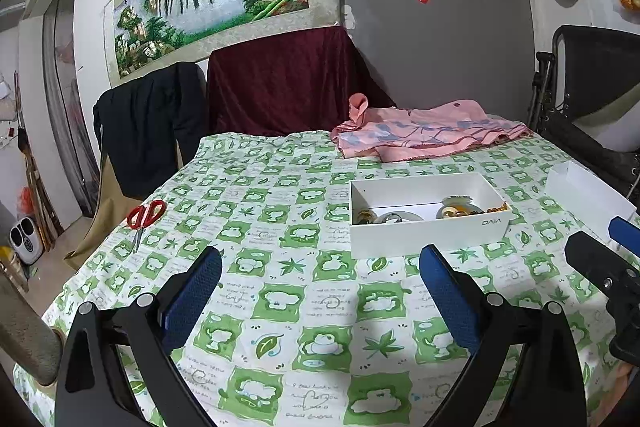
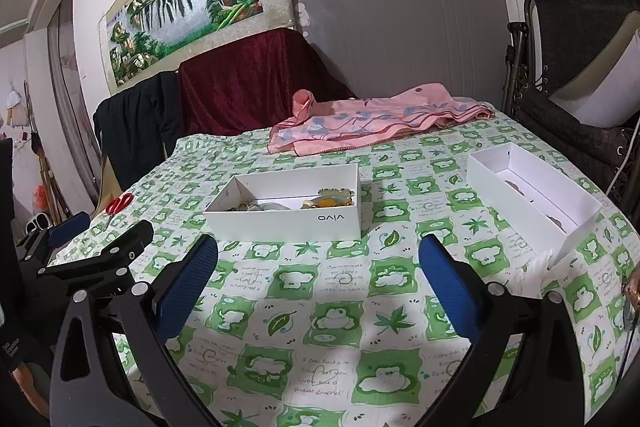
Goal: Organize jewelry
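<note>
A white vivo box (image 1: 430, 231) (image 2: 284, 221) sits mid-table and holds a heap of jewelry (image 1: 456, 211) (image 2: 334, 201): bangles, beads and gold pieces. A second white box (image 2: 532, 197) (image 1: 586, 197) stands to its right, with a few small dark shapes on its floor. My left gripper (image 1: 320, 263) hovers open over the tablecloth, short of the jewelry box, nothing between its blue pads. My right gripper (image 2: 318, 253) is open too, in front of the gap between the two boxes. Each gripper shows at the edge of the other's view.
The table wears a green-and-white frog-print cloth (image 1: 280, 267). Red-handled scissors (image 1: 144, 217) (image 2: 118, 206) lie at the left edge. A pink floral cloth (image 1: 424, 137) (image 2: 376, 125) is bunched at the far side. Draped chairs (image 1: 276, 83) stand behind; a dark folding chair (image 2: 572, 67) at right.
</note>
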A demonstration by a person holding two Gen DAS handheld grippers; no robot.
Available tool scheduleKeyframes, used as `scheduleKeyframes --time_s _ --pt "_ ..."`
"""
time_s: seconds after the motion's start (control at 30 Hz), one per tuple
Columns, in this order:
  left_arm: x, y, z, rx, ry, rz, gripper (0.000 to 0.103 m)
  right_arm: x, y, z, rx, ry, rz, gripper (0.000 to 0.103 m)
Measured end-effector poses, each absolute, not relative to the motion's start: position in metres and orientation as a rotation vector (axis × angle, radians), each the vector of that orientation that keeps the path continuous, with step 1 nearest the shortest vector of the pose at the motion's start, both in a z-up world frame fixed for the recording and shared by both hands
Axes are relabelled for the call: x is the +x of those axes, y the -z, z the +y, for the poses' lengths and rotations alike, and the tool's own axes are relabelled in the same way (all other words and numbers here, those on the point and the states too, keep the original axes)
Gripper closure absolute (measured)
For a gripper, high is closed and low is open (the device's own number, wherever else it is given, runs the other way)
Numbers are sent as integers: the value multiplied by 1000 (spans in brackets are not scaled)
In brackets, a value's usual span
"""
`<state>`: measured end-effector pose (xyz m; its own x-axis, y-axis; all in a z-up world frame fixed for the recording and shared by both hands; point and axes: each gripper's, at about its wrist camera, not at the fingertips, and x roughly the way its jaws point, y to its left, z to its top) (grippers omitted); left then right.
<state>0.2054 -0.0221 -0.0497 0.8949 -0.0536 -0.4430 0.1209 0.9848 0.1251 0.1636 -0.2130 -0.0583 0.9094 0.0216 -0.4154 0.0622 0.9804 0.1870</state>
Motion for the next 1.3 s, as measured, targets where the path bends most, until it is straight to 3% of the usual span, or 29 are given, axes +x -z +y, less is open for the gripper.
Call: scheduleKeyframes --time_s 1.3 --pt "203 45 -16 145 84 436 6 164 58 -213 209 20 425 7"
